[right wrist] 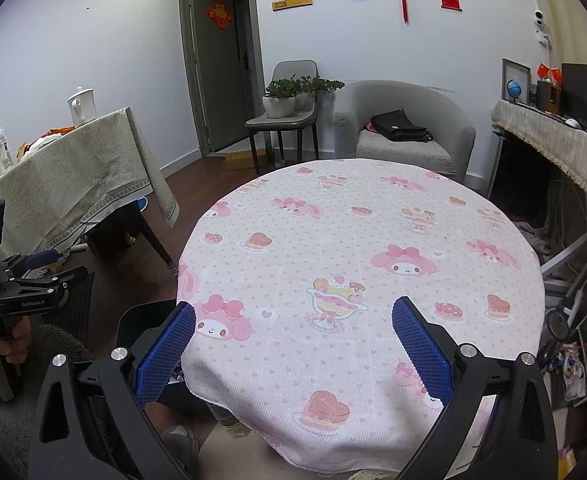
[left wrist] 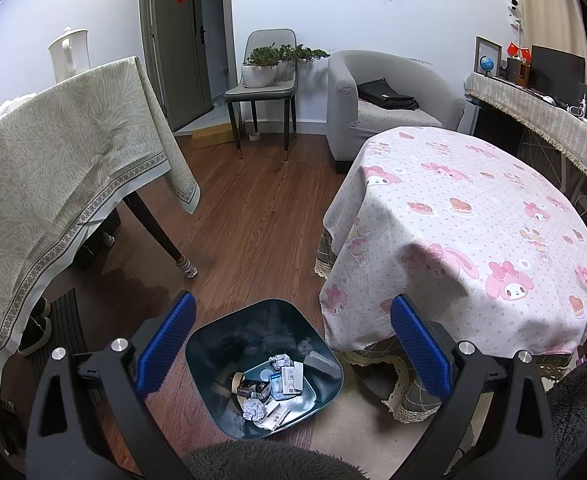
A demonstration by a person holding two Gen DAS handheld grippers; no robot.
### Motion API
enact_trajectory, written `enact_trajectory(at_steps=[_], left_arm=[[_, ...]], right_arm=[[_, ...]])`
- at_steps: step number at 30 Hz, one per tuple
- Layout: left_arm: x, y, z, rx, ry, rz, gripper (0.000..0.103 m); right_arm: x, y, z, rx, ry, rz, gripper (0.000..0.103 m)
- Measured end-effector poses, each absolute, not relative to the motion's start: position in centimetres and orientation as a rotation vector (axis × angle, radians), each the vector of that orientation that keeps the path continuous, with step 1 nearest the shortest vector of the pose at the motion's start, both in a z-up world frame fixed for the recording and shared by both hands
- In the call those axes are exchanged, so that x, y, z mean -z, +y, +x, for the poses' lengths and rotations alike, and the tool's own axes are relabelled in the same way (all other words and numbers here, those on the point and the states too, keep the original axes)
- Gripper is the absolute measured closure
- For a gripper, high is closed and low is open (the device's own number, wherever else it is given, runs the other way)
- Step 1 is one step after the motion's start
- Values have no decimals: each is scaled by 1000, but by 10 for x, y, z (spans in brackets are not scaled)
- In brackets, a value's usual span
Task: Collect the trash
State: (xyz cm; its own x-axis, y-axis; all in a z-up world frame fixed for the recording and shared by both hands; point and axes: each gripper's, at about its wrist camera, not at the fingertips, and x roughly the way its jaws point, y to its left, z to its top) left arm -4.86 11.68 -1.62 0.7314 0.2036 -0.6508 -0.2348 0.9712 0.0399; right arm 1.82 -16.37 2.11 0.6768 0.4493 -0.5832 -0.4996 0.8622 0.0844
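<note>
Both grippers, left gripper point(left wrist: 293, 344) and right gripper point(right wrist: 293, 344), are hanging with fingers spread, holding nothing. Trash bin point(left wrist: 213, 344) is sitting at 6 o'clock, holding crumpled paper point(left wrist: 253, 409) and small cartons point(left wrist: 291, 378): likely light, crushable, best pinched mid-wad.

Left gripper point(left wrist: 293, 344) has jaws spread wide, nothing between the blue pads point(left wrist: 165, 348), and I see it angled downward. Right gripper point(right wrist: 293, 348) is the same: jaws wide apart, empty, held roughly level. In the right wrist view, a hand point(right wrist: 7, 342) grips the left unit's handle low at left.
</note>
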Motion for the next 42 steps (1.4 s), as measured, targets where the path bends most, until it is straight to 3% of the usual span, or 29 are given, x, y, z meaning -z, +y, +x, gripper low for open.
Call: enact_trajectory(at_steps=[42], left_arm=[[19,116,-48,-242,720,-46,4]], right_arm=[[-19,-165,19,-532,638,-80,3]])
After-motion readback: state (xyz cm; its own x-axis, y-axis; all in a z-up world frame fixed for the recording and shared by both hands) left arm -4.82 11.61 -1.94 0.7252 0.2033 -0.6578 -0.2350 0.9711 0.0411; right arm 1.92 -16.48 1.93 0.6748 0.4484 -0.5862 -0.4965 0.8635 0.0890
